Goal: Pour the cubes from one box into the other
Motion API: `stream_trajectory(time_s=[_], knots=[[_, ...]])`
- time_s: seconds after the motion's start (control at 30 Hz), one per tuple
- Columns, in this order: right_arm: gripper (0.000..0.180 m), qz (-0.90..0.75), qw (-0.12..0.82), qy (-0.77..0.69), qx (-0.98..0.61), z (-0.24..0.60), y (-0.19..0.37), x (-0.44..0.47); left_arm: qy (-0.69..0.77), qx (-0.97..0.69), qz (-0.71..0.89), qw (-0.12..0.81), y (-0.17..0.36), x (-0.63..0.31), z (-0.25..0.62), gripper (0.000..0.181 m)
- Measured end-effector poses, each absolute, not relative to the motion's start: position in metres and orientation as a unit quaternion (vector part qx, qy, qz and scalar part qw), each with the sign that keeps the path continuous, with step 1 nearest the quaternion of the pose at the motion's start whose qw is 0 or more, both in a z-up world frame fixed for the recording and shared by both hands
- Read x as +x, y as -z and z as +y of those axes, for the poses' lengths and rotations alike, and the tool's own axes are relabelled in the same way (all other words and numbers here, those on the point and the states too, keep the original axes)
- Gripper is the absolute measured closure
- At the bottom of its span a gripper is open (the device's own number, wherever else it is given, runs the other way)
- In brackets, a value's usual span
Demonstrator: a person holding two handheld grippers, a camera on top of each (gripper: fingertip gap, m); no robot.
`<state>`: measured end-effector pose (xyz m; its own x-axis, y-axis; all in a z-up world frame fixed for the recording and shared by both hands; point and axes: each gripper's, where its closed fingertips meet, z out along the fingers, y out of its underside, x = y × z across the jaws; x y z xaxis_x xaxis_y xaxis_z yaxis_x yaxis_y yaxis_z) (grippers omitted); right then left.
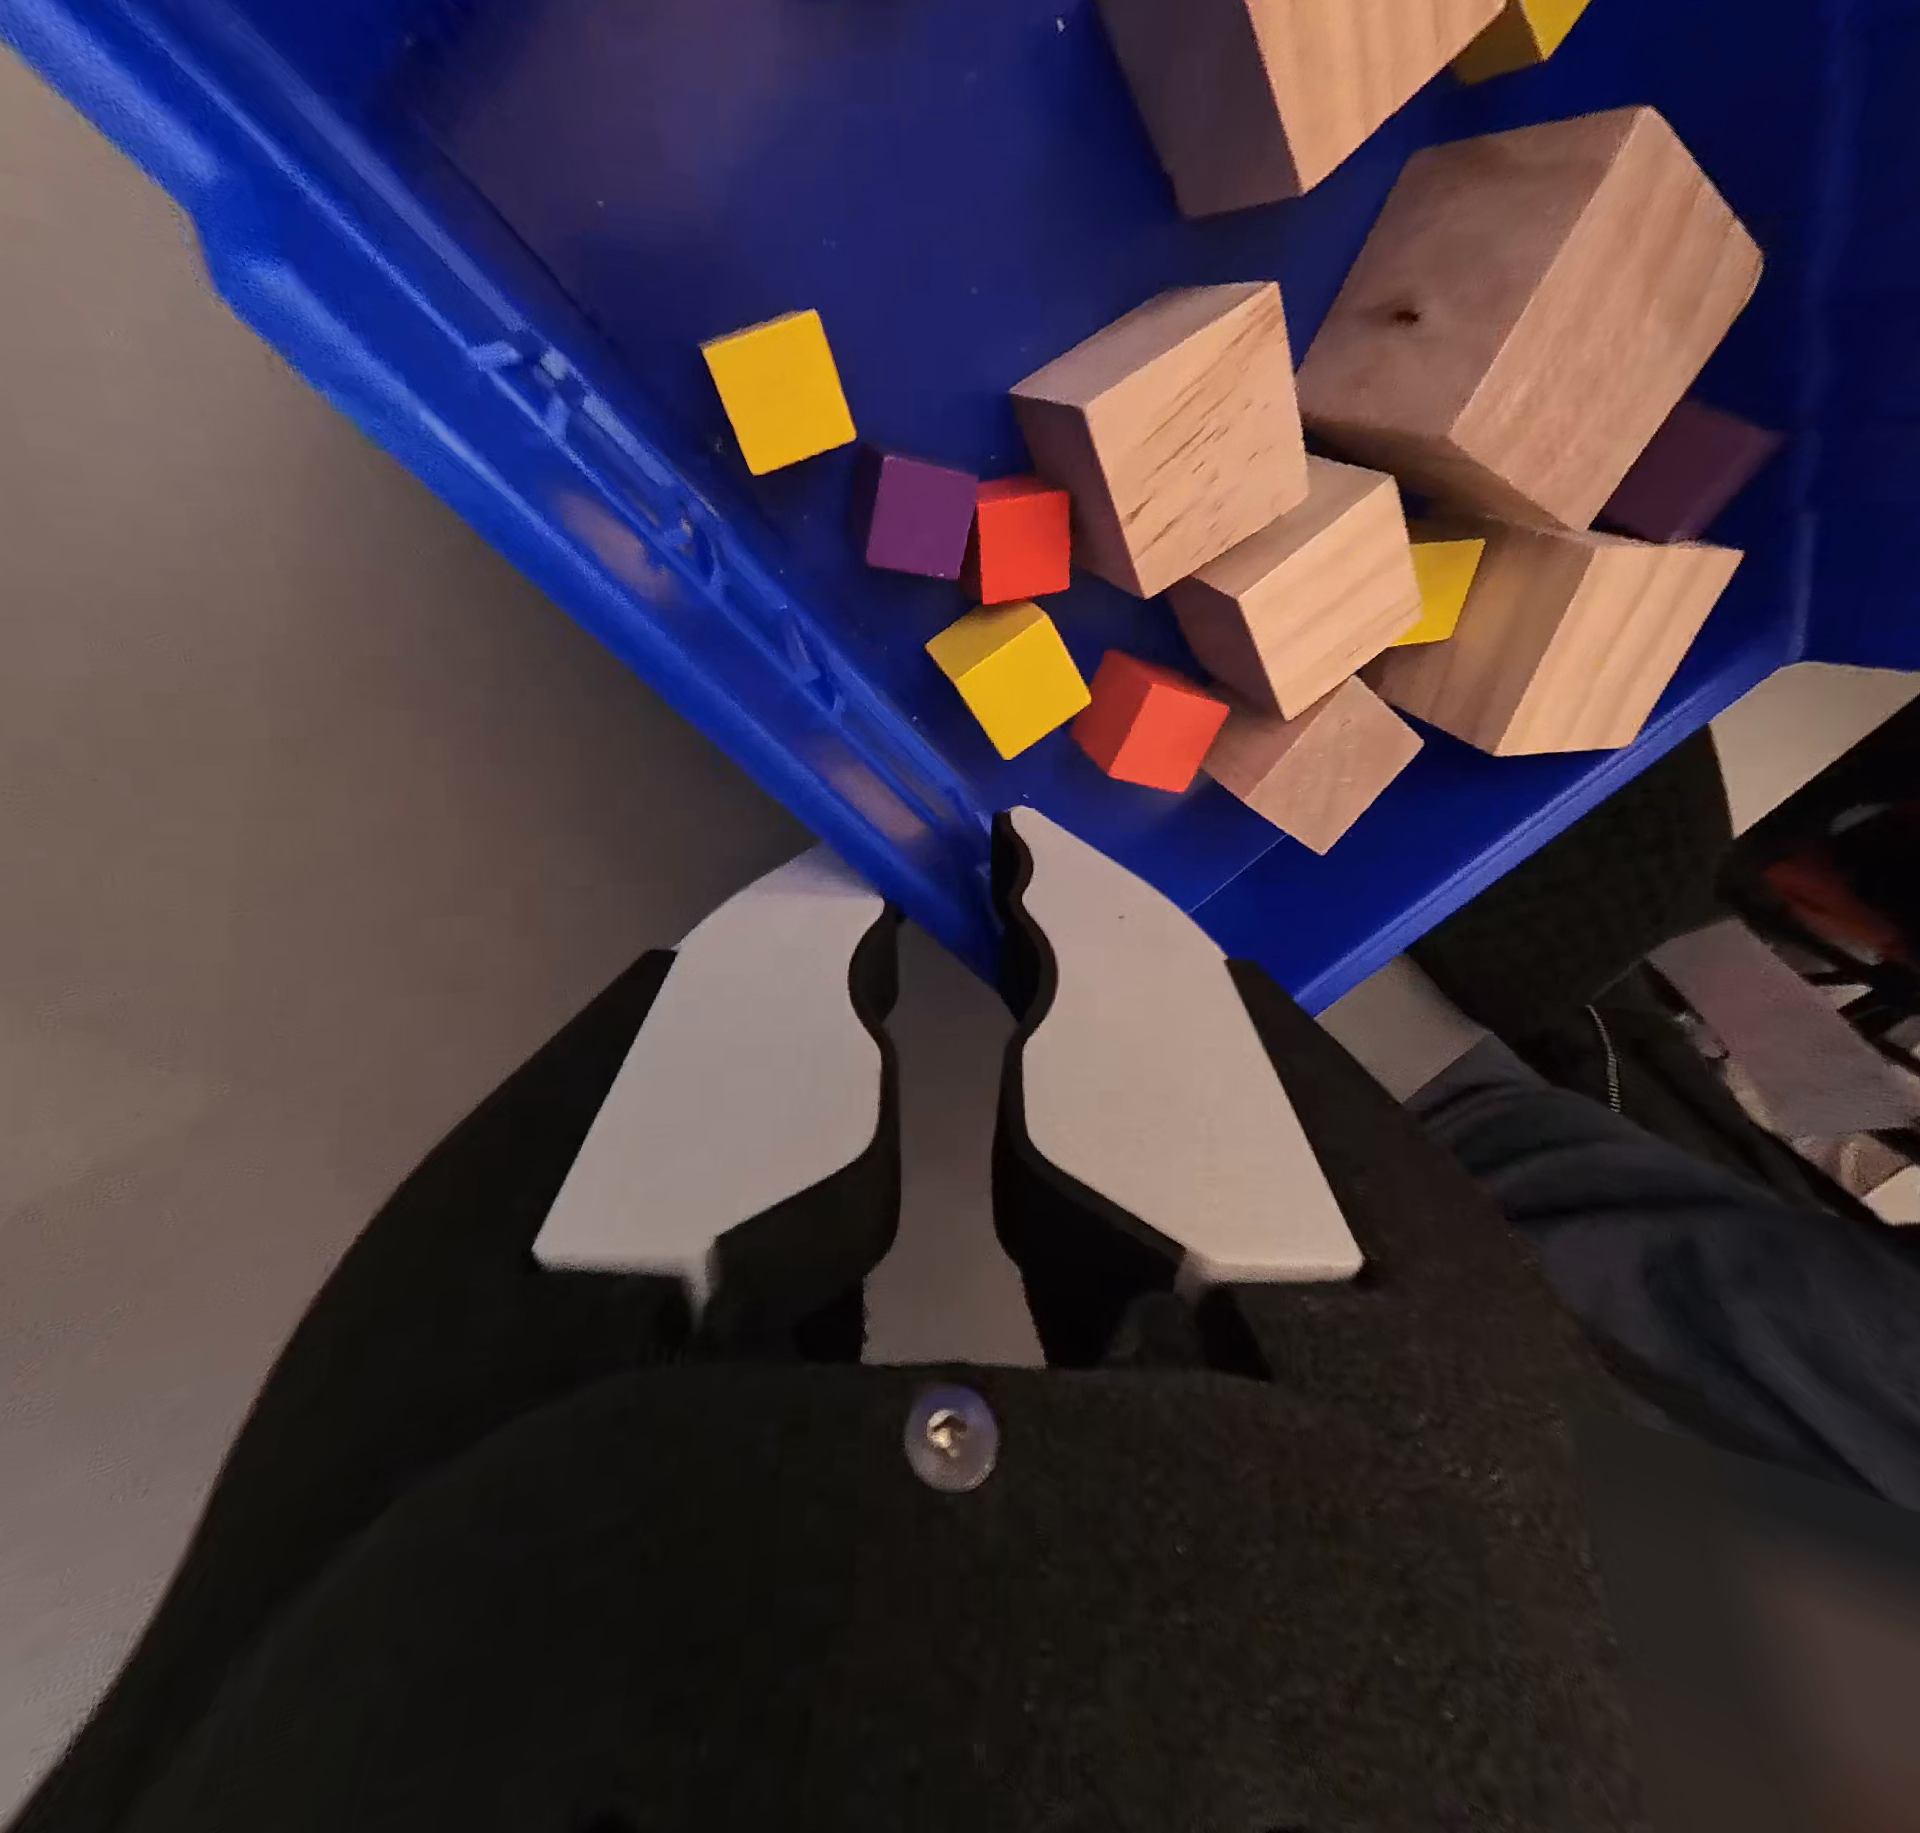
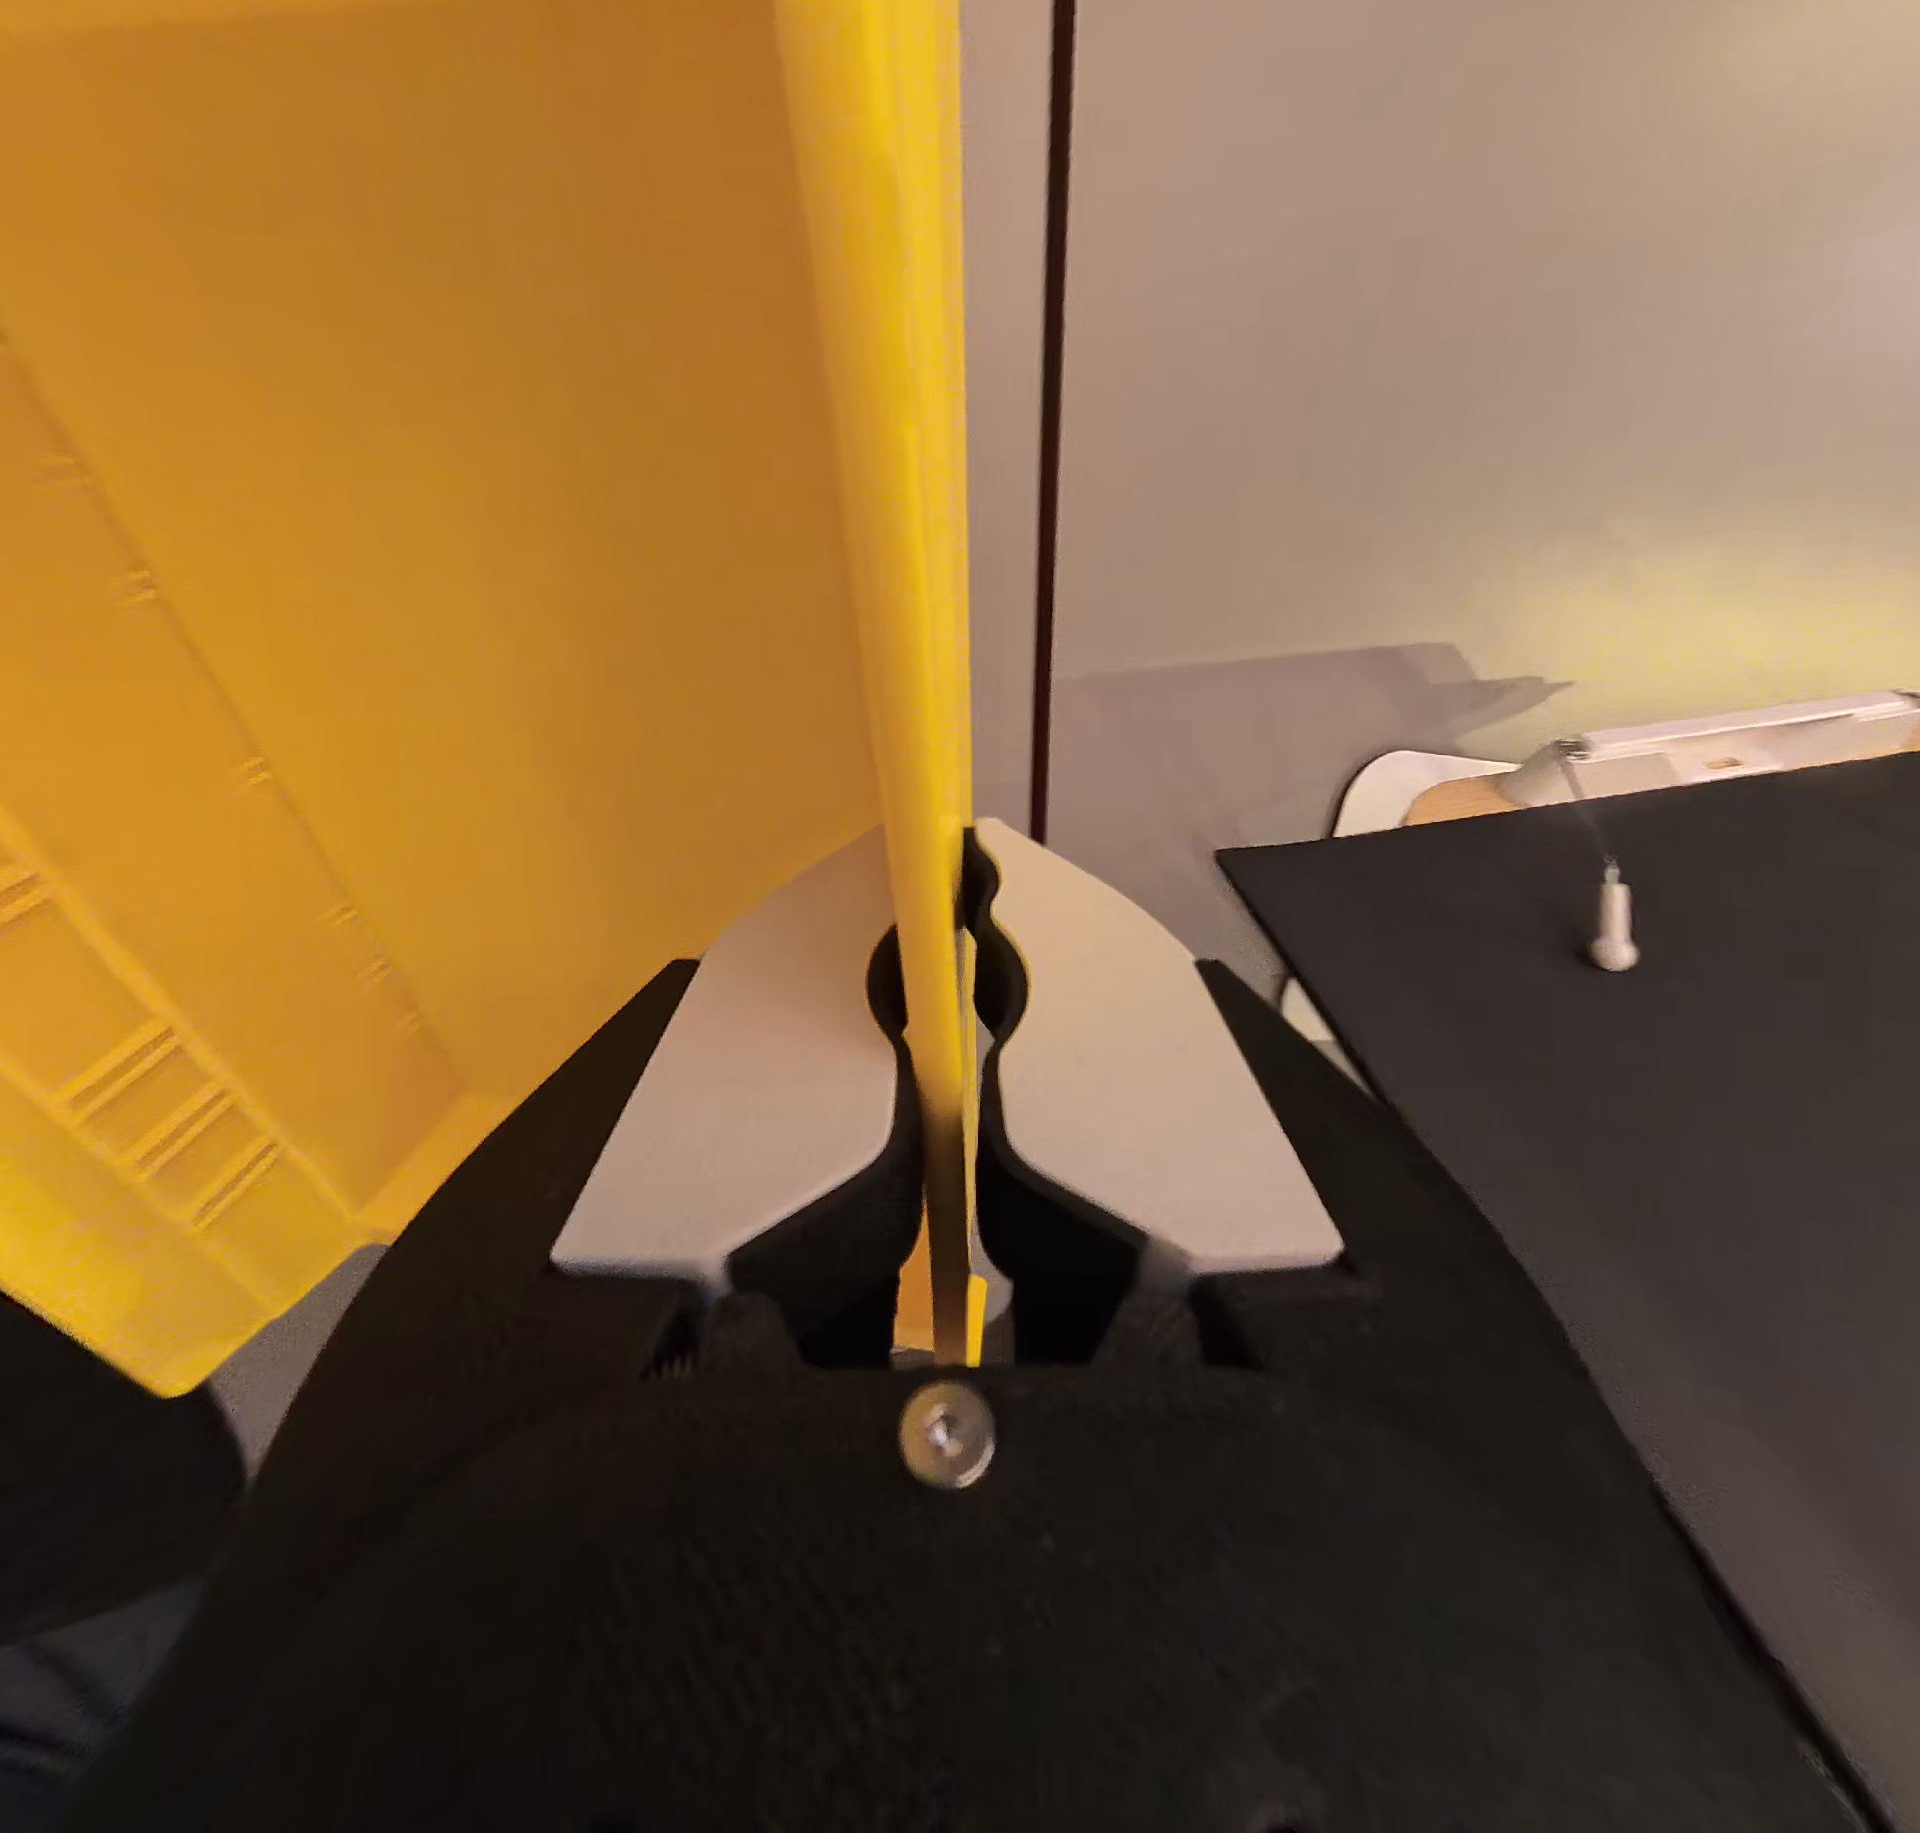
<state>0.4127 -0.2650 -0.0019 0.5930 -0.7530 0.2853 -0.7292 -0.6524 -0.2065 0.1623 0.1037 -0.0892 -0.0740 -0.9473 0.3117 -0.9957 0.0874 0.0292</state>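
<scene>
Cubes sit piled in the tilted blue box, whose rim the left tool pinches, while the right tool clamps the yellow box wall, looks empty, probably just poured out.

Two boxes, blue box, yellow box, about fifteen cubes
</scene>
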Motion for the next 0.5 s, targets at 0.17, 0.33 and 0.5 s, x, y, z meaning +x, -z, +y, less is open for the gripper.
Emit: stream_trajectory(time_s=[0.17,0.33,0.5], knots=[[0.175,0.431,0.05,0.116,-0.894,-0.238,0.022,0.395,-0.114,0.691,-0.702,0.13,0.088,0.128,0.149,0.168],[0.175,0.421,0.06,0.042,-0.904,-0.191,0.049,0.375,-0.11,0.724,-0.672,0.115,0.087,0.079,0.222,0.17],[0.174,0.412,0.05,-0.026,-0.909,-0.142,0.083,0.35,-0.093,0.751,-0.65,0.072,0.087,0.032,0.299,0.172]])
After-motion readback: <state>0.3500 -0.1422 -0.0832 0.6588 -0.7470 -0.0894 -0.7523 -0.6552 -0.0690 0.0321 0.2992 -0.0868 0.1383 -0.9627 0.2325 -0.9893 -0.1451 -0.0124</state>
